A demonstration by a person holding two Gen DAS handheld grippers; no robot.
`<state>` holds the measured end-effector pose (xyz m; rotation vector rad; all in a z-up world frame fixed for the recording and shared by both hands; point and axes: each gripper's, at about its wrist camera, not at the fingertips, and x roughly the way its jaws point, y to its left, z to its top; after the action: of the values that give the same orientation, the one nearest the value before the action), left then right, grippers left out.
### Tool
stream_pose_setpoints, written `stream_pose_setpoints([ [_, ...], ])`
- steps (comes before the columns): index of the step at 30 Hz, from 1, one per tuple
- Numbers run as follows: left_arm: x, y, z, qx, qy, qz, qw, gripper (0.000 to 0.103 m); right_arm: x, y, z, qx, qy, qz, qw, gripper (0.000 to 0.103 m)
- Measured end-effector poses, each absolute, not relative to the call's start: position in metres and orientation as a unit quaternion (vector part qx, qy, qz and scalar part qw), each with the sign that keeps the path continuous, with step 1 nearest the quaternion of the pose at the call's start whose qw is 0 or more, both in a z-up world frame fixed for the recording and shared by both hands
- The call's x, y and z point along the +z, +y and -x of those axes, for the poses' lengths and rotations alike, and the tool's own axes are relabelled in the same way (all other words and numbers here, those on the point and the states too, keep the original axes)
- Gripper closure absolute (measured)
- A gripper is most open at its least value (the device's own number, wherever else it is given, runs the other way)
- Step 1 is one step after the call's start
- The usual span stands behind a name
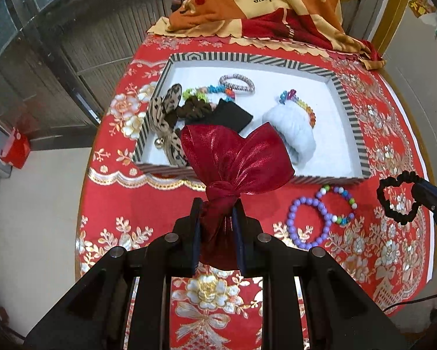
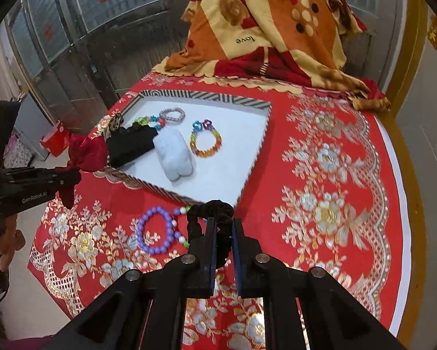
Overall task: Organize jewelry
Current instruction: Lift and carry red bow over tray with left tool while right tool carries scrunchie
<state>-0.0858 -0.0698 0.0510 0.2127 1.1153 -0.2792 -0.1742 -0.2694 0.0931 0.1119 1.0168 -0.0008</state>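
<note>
Left hand-held gripper (image 1: pixel 218 207) pinches the shiny red fabric bow (image 1: pixel 235 157) at its knot, loops flopping ahead over the near rim of the striped white-lined tray (image 1: pixel 346 110). Right hand-held gripper (image 2: pixel 224 224) clamps the black ruffled scrunchie (image 2: pixel 206 208) by a thin edge, above the table and the purple bead bracelet (image 2: pixel 157 233). Risk: the scrunchie slips, or the bow snags the rim.

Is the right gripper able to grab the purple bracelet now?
Probably not yet: the right gripper is shut on a black scrunchie. The purple bracelet lies uncovered just beside it.

The red bow (image 1: pixel 235 157) hides the tray's (image 1: pixel 354 122) near left rim and part of the leopard tie (image 1: pixel 166 122). The black pouch (image 1: pixel 233 116) covers part of the brown scrunchie (image 1: pixel 193 109). The blanket's (image 1: pixel 256 3) top is cut off.
</note>
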Motion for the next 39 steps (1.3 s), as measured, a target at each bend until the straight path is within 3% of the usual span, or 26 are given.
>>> stream_pose_setpoints([
  [39,0.031,-0.115,-0.023,-0.158,0.552,-0.113,0.811,0.085,0.066,-0.292,0.054,-0.022,0.508,-0.084,0.857,0.094],
])
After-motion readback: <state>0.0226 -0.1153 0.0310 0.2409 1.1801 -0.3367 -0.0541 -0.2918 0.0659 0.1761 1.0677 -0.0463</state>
